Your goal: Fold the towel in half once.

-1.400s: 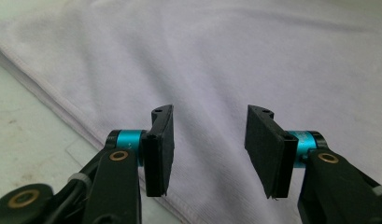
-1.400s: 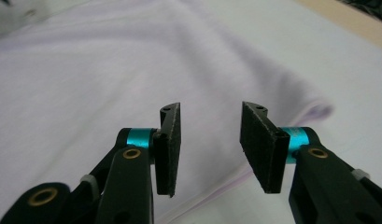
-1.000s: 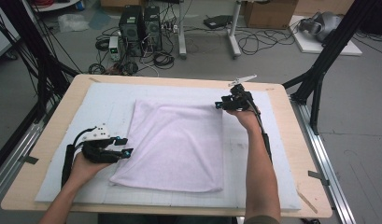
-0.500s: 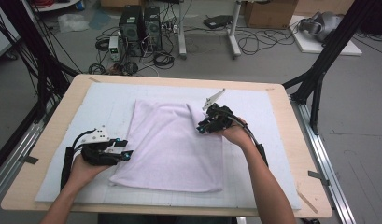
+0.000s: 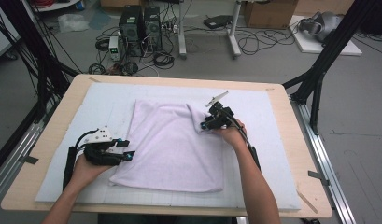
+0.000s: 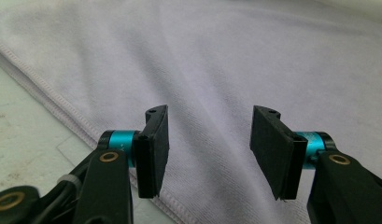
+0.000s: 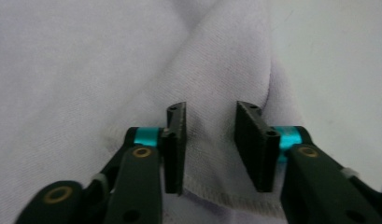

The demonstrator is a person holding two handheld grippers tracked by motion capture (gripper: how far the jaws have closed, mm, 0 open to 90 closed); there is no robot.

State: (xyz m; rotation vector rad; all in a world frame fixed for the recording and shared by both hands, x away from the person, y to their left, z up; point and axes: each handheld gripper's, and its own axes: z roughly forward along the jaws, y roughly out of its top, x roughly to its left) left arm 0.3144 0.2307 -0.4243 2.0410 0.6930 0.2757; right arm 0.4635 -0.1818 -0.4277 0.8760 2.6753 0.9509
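Here, a pale lilac towel point(image 5: 172, 144) is being folded on the white-padded surface point(image 5: 86, 116).

Soft, light and limp, the towel will drape and slide rather than hold shape, so its stitched hem is the place to pinch. The right gripper point(image 7: 209, 144) has its fingers slightly apart astride the turned-over far corner's hem; the left gripper point(image 6: 205, 149), fingers wide apart, hovers over the towel's near-left edge, holding nothing.

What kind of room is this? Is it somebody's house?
Probably not a house: it looks like a lab or workshop. Computer towers and tangled cables sit on the bare floor, a black metal frame stands around the table, and cardboard boxes wait at the back.
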